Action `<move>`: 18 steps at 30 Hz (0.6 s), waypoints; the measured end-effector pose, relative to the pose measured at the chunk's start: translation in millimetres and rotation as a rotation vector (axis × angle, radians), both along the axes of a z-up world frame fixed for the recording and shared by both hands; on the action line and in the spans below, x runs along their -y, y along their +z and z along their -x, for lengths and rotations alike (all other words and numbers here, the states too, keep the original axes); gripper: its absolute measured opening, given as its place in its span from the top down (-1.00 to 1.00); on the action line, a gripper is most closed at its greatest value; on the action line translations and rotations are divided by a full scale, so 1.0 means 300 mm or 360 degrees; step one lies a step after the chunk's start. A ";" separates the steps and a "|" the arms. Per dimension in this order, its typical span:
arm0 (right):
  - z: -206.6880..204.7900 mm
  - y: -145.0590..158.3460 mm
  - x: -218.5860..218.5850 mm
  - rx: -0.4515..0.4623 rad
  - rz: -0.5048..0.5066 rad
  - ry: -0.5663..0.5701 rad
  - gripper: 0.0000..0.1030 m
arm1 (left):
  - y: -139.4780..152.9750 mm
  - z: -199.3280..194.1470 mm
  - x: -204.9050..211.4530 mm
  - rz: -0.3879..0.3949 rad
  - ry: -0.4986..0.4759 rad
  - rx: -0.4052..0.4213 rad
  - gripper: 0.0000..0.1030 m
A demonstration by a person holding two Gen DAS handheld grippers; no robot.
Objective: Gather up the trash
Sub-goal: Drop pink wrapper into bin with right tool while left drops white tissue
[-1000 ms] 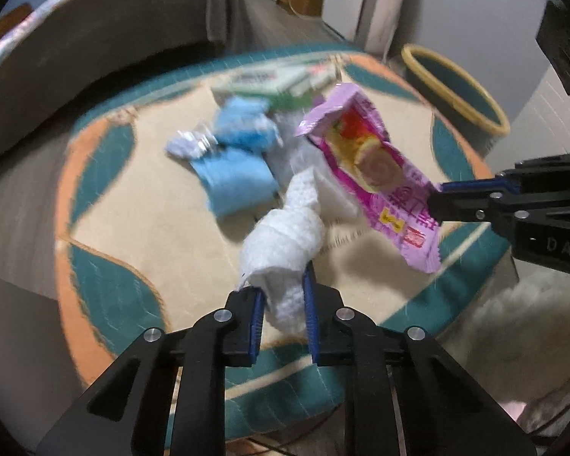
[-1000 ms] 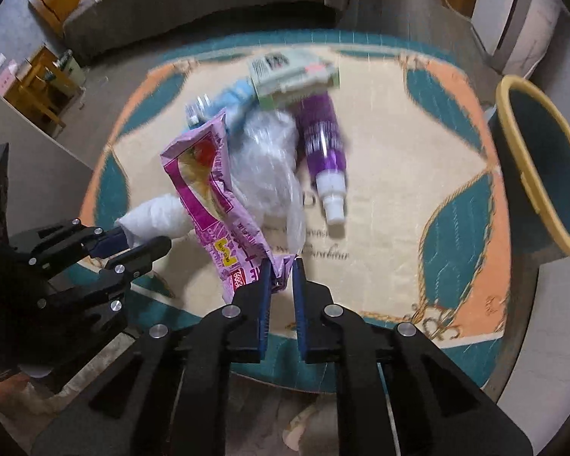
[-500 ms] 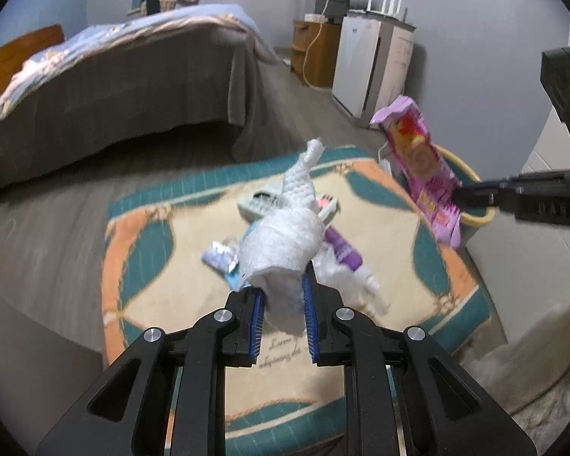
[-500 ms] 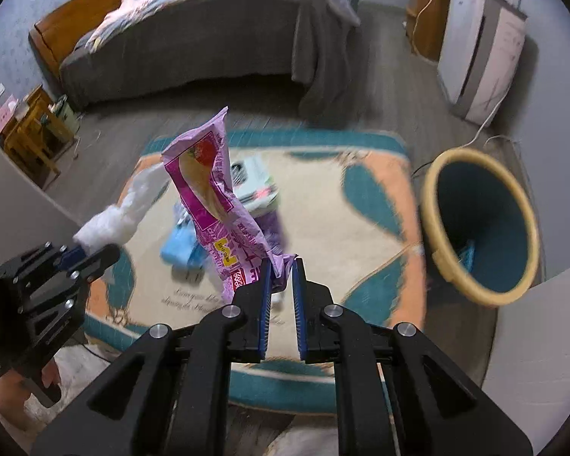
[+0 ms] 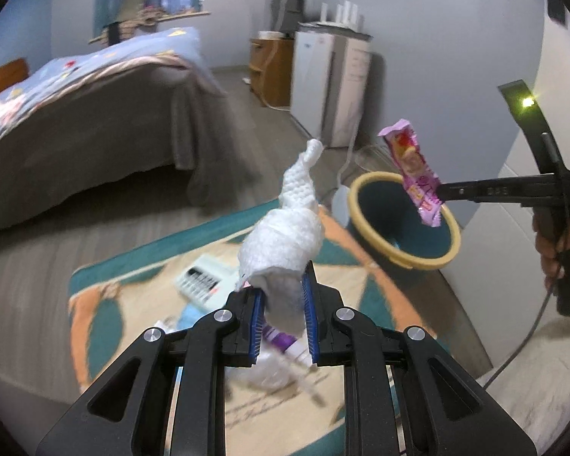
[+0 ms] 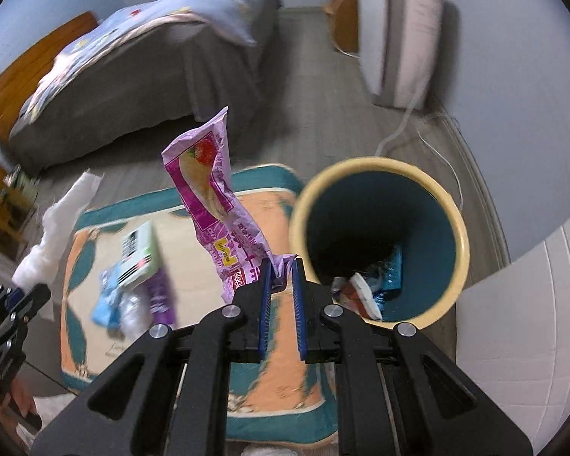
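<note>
A: Status on both?
B: Right gripper (image 6: 281, 266) is pinching the pink wrapper (image 6: 212, 205) by its bottom corner, so the rest is standing up clear of the pads. It's hanging at the near rim of the bin (image 6: 380, 167), reaching in level from the right. Prob about to drop it in.
A: Left?
B: Left gripper (image 5: 283, 292) is clamping the white paper wad (image 5: 288, 235) low, twisted tail pointing up and fwd. It's hovering above the rug (image 5: 95, 304), well short of the bin.
A: What's left?
B: Box, purple tube, blue packets near the rug's centre. Bin's sitting off the rug's right edge w/ some trash inside.
</note>
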State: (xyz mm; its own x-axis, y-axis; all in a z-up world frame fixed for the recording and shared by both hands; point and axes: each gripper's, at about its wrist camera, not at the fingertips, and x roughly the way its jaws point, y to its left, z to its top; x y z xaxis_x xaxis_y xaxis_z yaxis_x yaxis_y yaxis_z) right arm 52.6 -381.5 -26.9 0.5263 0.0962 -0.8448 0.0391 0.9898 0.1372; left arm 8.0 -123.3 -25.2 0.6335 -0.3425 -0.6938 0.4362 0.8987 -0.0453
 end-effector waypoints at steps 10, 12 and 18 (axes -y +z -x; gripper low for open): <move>-0.074 -0.165 0.256 -0.0169 0.0114 -0.0240 0.80 | -0.115 -0.167 0.384 -0.0104 -0.0251 -0.0072 0.61; -0.084 -0.193 0.307 -0.0200 0.0114 -0.0293 0.80 | -0.147 -0.192 0.433 -0.0102 -0.0281 -0.0096 0.61; -0.113 -0.242 0.388 -0.0248 0.0158 -0.0385 0.80 | -0.228 -0.240 0.552 -0.0111 -0.0342 -0.0145 0.61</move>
State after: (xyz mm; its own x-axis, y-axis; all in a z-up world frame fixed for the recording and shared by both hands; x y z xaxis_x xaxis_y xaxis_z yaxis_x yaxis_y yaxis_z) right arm 86.3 -498.0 -99.7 0.3869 -0.1033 -0.9163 0.2886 0.9573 0.0140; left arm 80.0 -289.0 -93.5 0.4852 -0.4119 -0.7713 0.6146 0.7881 -0.0342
